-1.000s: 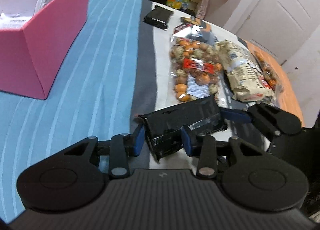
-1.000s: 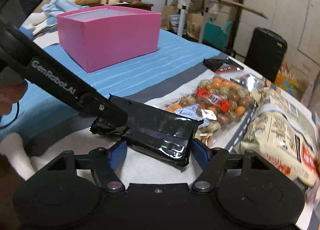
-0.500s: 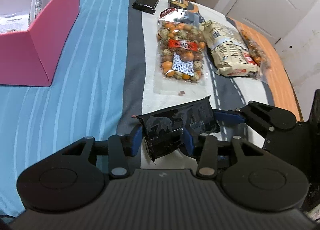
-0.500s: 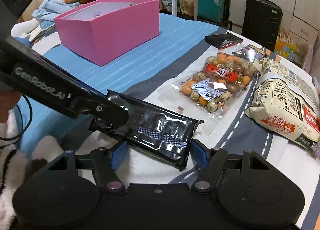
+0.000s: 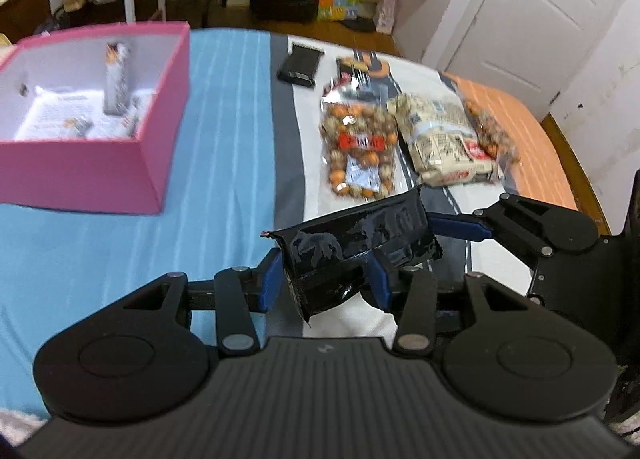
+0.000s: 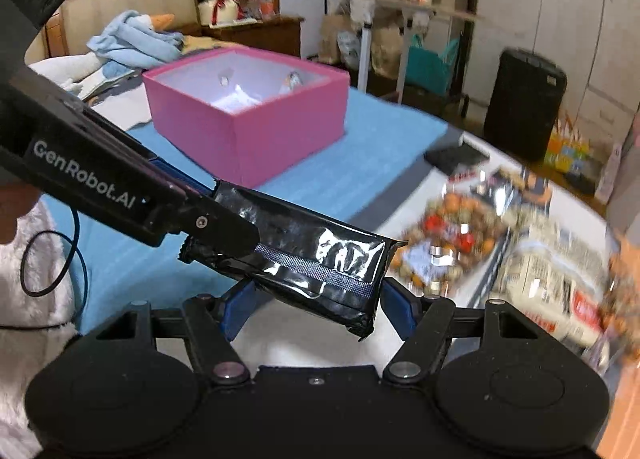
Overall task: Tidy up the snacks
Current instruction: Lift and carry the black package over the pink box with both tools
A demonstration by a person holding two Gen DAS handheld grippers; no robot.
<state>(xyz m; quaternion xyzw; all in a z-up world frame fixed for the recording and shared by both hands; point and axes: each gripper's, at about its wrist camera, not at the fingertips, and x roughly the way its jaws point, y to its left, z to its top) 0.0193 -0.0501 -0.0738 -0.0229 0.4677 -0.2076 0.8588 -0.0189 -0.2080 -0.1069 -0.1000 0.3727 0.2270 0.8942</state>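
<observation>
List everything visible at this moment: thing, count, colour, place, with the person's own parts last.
Glossy black foil snack packet: one, black, lifted above the bed, held at both ends.
Open pink cardboard box: one, pink outside, white inside, on the blue bedspread, a few snacks inside.
Clear bag of orange and brown coated nuts: one, on the white part of the spread.
Beige printed snack bag: one, beside the nut bag.
Small flat black packet: one, far end.
Left gripper: black, blue pads, closed on the foil packet.
Right gripper: same, closed on it.

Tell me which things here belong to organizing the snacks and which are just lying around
Part of the job:
black snack packet, held by left gripper and right gripper
pink box
bag of mixed nuts
beige snack bag

Just lying about:
black suitcase
blue towel
</observation>
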